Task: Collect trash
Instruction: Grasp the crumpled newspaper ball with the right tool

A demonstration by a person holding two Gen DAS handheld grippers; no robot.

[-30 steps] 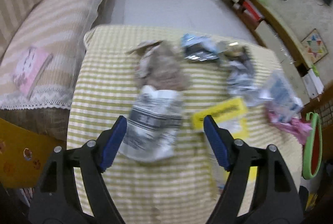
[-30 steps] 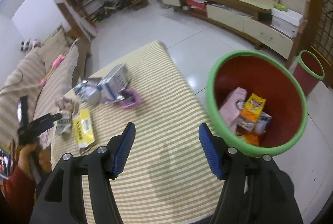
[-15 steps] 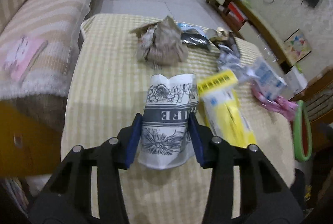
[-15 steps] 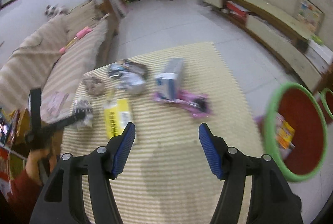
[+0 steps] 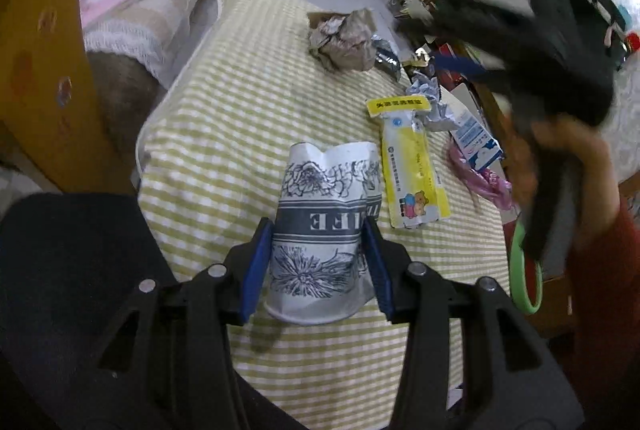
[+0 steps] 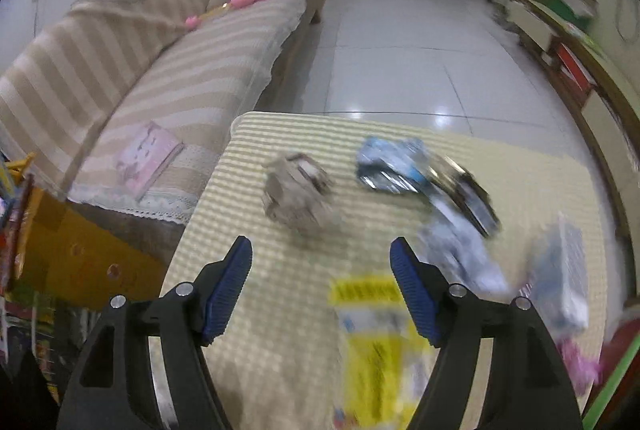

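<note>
My left gripper [image 5: 318, 262] is shut on a crushed white paper cup [image 5: 328, 198] with a grey flower print, held over the striped tablecloth [image 5: 224, 134]. Beyond the cup lie a yellow packet [image 5: 408, 166], a brown paper ball [image 5: 344, 42], a foil wrapper [image 5: 432, 102], a blue-white carton [image 5: 476, 138] and a pink wrapper [image 5: 484, 182]. My right gripper [image 6: 320, 282] hangs over the table with its jaws opening and nothing between them. The brown paper ball [image 6: 298, 196] lies ahead of it, the yellow packet [image 6: 372, 330] below right. This view is blurred.
A green-rimmed red bin [image 5: 524, 282] stands off the table's right side. A striped sofa [image 6: 160, 70] with a pink book [image 6: 148, 158] runs along the left, beside a yellow box [image 5: 44, 62]. A person's hand [image 5: 568, 158] with a red sleeve reaches in at the right.
The left gripper closed on the paper cup and carried it toward the near end of the table. The right gripper swung from the bin over to the trash, its jaws wider.
</note>
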